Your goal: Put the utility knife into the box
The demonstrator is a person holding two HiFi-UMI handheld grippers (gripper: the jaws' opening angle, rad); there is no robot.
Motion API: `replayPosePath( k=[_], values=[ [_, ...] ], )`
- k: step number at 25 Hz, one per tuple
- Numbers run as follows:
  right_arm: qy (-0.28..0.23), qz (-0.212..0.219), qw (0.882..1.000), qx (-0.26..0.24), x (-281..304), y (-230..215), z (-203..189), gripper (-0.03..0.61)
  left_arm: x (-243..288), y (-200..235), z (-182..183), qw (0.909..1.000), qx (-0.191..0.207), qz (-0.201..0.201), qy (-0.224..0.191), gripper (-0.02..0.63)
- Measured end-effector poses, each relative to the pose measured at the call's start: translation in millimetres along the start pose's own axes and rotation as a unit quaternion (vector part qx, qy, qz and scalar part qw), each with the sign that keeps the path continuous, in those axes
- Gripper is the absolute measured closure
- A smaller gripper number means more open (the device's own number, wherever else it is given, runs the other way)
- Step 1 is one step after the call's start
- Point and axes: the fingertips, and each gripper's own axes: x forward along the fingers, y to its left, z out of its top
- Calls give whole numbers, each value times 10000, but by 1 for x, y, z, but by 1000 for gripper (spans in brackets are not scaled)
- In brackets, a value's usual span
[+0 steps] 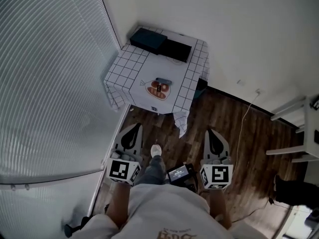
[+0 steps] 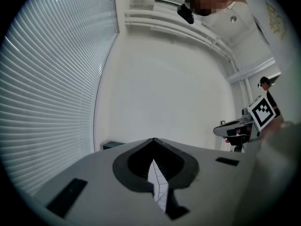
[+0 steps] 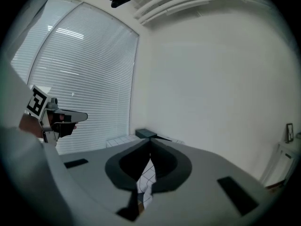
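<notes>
The utility knife (image 1: 158, 88), a small orange and black object, lies near the front edge of a small table with a white grid cloth (image 1: 130, 66). A dark box (image 1: 148, 40) stands at the table's far end with its dark lid (image 1: 177, 50) lying beside it. My left gripper (image 1: 135, 127) and right gripper (image 1: 211, 132) hang low over the floor in front of the table, well short of the knife. Both are shut with nothing between them. In the left gripper view the jaws meet at the tips (image 2: 154, 139). In the right gripper view the jaws (image 3: 150, 140) also meet, and the box (image 3: 146, 134) shows just beyond them.
White blinds (image 1: 50, 73) cover the whole left side. The floor is dark wood (image 1: 239, 133), with a cable (image 1: 246, 114) running along it. White furniture (image 1: 294, 133) stands at the right. My shoe (image 1: 156, 150) is between the grippers, near the hanging cloth.
</notes>
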Motion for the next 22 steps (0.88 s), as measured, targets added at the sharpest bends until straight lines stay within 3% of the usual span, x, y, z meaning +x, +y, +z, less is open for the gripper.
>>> replayPosePath(
  k=[12, 22],
  values=[
    [-49, -358, 9993, 37, 106, -11, 29, 571, 90, 85, 17, 9999, 106, -107, -80, 606],
    [-58, -572, 9983, 42, 147, -7, 40, 572, 127, 125, 18, 9992, -169, -315, -151, 606]
  ],
)
